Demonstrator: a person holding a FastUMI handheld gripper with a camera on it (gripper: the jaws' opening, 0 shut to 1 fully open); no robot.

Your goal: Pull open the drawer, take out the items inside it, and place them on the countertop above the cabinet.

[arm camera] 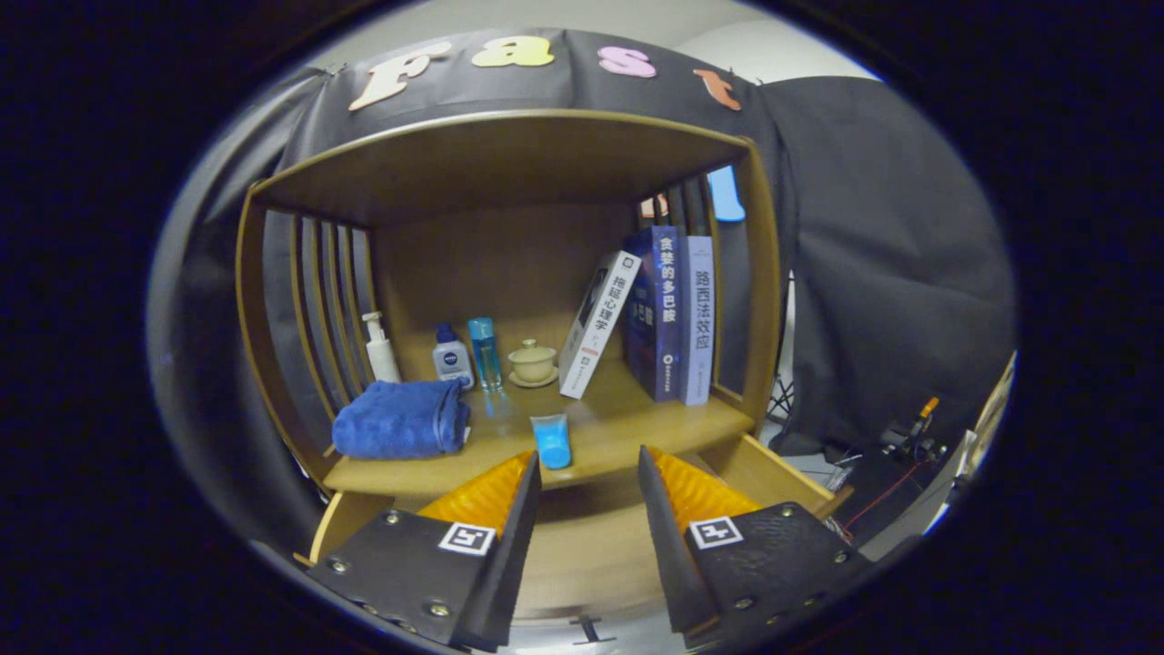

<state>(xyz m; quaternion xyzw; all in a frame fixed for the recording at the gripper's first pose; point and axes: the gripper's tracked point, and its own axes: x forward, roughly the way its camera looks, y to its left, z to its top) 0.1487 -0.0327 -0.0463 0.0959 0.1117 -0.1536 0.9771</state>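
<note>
Drawer [591, 546] stands pulled open at the lower centre of the frame, its wooden floor bare where visible between and beneath the fingers, its right wall angling out at lower right. Hand-held gripper [589, 482] hovers over the open drawer, released: fingers well apart, nothing between them. Just ahead of the fingertips, at frame centre, a small blue tube [551, 440] lies on the front edge of the table [637, 428], the cabinet's wooden top surface, slightly nearer the left finger. Left of the tube, a folded blue towel [400, 418] rests on the table. Behind the towel, at the back left, a white pump bottle [379, 348] stands upright against the slatted side. To its right, in a row: a short white bottle with a blue cap [451, 357], a taller clear blue bottle [485, 353], and a pale lidded cup on a saucer [532, 363]. Right of centre, a white book [597, 325] leans to the right against two upright books, one dark blue [657, 314] and one pale [698, 318], which stand beside the right slatted side. Wooden hutch roof [500, 155] arches over the shelf in the upper part of the frame.
</note>
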